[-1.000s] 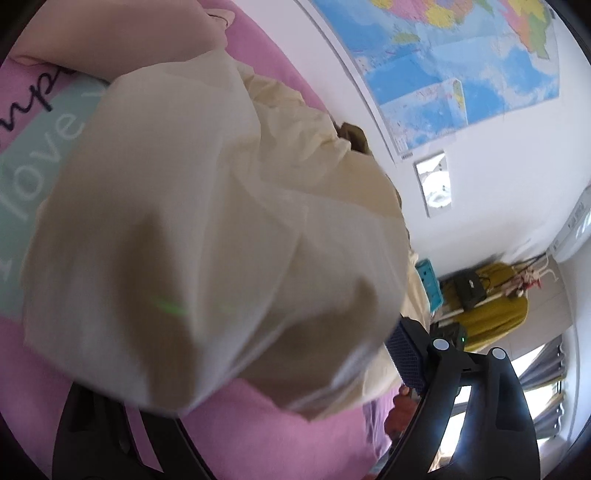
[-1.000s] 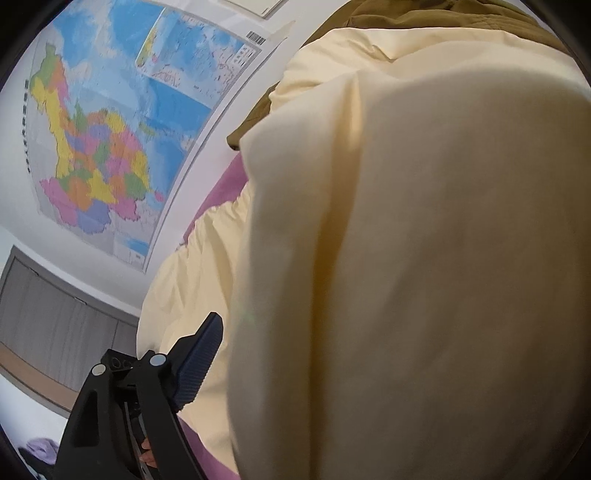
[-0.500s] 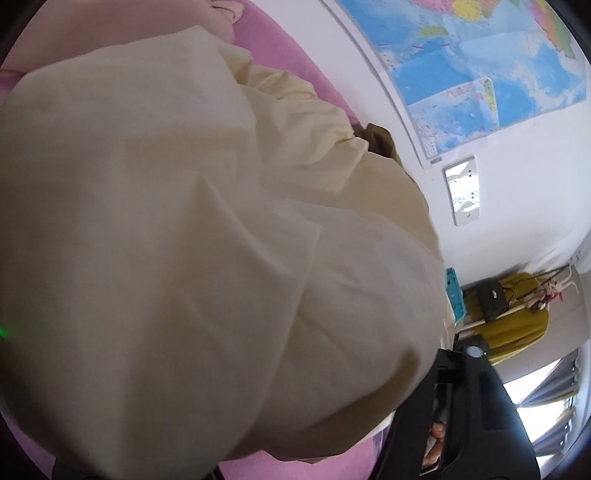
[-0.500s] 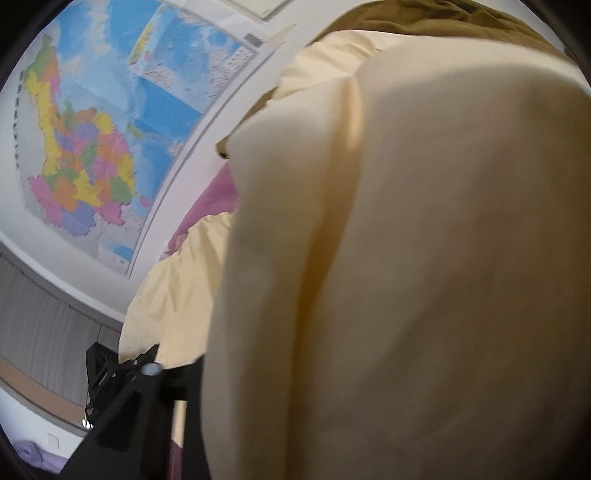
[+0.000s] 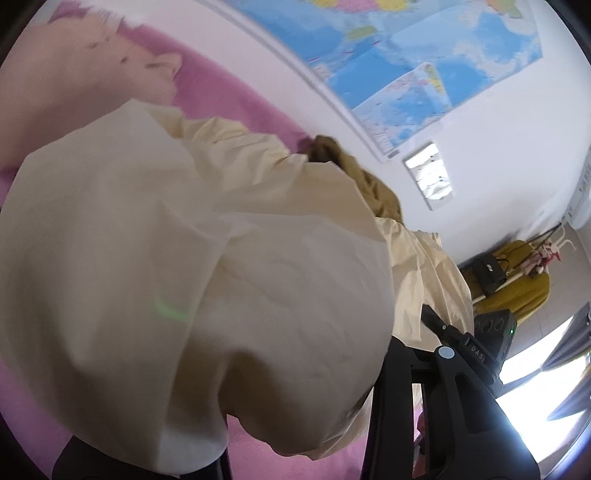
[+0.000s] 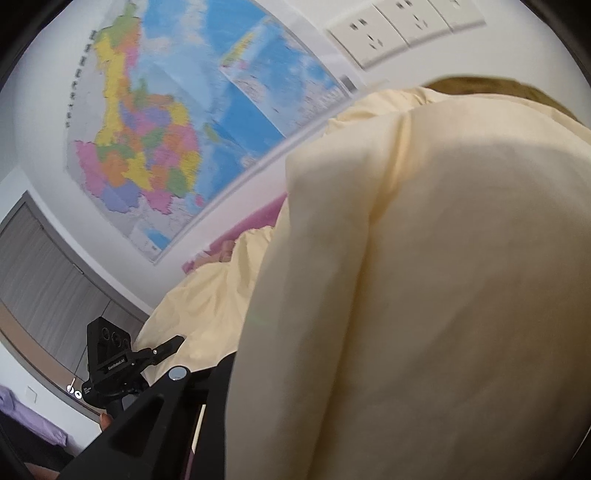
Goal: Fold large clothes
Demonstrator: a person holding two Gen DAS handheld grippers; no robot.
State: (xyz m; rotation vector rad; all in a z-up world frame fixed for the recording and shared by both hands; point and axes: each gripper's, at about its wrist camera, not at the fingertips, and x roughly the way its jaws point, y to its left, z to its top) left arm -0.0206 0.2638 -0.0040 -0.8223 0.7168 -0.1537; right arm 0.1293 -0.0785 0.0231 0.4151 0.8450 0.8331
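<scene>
A large pale-yellow garment hangs bunched over my left gripper and fills most of the left wrist view; its far part lies on the pink bed. The left gripper is shut on the yellow cloth, with the fingertips hidden by it. The same yellow garment covers the right half of the right wrist view. My right gripper is shut on the cloth, and only its left finger shows. The other gripper appears in each view, in the left wrist view and in the right wrist view.
A brown garment lies on the bed by the wall. A pink pillow is at the bed's far left. A wall map and sockets are behind. A clothes rack stands at the right.
Both grippers have risen and tilted up with the yellow cloth. The wall, map and sockets show more, and the two grippers have come closer together.
</scene>
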